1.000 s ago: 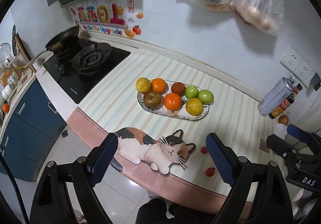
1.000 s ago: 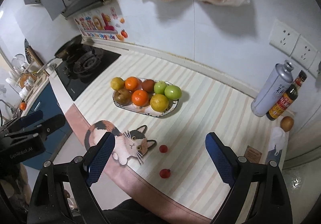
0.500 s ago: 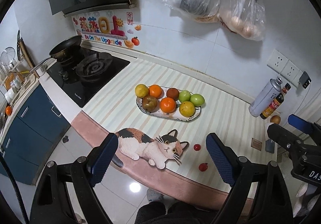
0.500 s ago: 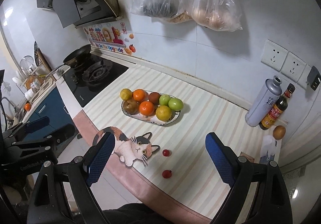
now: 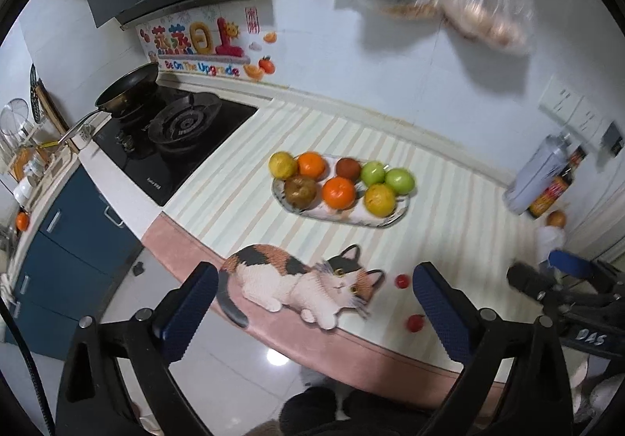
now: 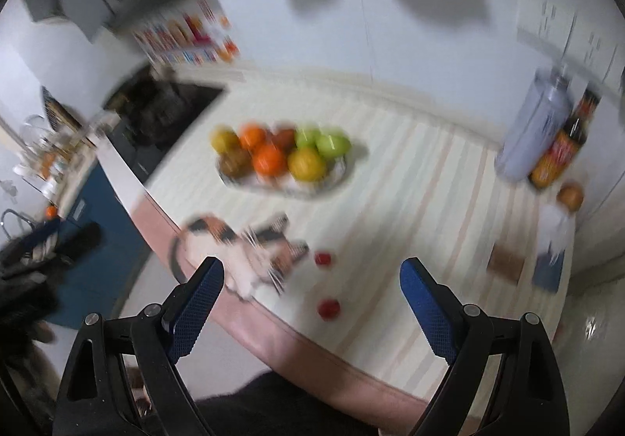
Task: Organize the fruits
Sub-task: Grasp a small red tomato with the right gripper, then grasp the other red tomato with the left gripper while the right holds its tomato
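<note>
While I hold both grippers above the near edge of the counter, nothing sits between either pair of fingers. My left gripper (image 5: pixel 314 293) has its blue pads spread wide apart and empty; the cat picture (image 5: pixel 300 285) printed on the counter mat shows in the gap between them. My right gripper (image 6: pixel 311 287) is likewise spread wide and empty, though its view is smeared by motion.

Taking the cat picture as the landmark: the oval fruit plate (image 5: pixel 300 212) lies beyond it, toward the wall, well apart from both sets of fingers. It carries eight fruits, among them two oranges (image 5: pixel 339 193), two green apples (image 5: pixel 399 180), yellowish ones and brownish ones. Two small red fruits lie loose on the mat just right of the cat's head: the farther red fruit (image 5: pixel 402 281) beside the cat's ear, and the nearer red fruit (image 5: pixel 415 323) close to the pink counter edge. In the left view both sit just inside my right-hand pad (image 5: pixel 441 309), not touching it. In the right view the same two red fruits (image 6: pixel 323 259) (image 6: pixel 328 309) lie ahead of the open gap between my fingers, on the mat, nearer the cat than the grey spray can (image 6: pixel 535 135) and dark sauce bottle (image 6: pixel 562 147) far off to the cat's right.
</note>
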A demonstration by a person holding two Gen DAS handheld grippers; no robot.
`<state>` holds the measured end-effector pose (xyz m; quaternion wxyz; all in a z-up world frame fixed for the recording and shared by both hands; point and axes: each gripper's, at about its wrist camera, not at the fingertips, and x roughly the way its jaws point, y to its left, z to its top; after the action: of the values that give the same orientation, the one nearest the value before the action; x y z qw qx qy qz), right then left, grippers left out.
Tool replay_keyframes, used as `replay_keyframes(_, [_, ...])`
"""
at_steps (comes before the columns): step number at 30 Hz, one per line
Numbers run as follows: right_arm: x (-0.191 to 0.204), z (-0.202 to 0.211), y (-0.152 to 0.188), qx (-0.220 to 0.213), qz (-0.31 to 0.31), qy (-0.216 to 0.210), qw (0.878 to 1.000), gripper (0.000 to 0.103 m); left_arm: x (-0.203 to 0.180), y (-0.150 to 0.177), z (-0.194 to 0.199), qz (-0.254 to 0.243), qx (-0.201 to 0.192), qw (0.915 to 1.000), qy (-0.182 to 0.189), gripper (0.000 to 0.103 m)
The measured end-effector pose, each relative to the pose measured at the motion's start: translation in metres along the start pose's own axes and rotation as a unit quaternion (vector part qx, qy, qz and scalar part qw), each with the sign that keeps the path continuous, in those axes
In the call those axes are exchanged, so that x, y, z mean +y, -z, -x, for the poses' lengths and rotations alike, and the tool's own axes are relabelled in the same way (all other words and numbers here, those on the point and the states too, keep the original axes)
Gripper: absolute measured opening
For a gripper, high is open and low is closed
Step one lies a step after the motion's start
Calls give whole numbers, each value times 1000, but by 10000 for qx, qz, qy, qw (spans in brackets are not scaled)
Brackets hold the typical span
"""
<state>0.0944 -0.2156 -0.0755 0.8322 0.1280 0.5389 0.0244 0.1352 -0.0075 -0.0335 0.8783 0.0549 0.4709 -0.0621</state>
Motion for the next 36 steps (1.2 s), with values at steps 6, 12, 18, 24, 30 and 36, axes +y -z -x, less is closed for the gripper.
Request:
replay_keyframes(6, [-22, -107, 31, 1014, -300, 30, 9944, 93, -10, 14, -70, -260, 630, 9968, -409, 102])
replay_keyframes(12, [-25, -184, 57, 1597, -503, 21, 9859, 75, -13, 36, -130, -494, 1249, 9886, -684, 102])
replay_keyframes(18, [-21, -228, 71, 1915, -445, 96, 9804, 39, -16, 49, -167, -599, 1650, 9818, -731, 102])
replay_keyframes(24, [-31, -217, 68, 1667, -495, 197, 9846, 35, -33, 43, -181, -733, 1684, 9814, -558, 102])
replay_keyframes(30, [-69, -189, 60, 1410, -885, 306, 9856, 36, -65, 32, -200, -907, 1699, 9811, -198, 102])
replay_keyframes(36, [-103, -178, 57, 1278, -1217, 478, 9831, 36, -101, 28, -232, -1071, 1954, 9744, 306, 102])
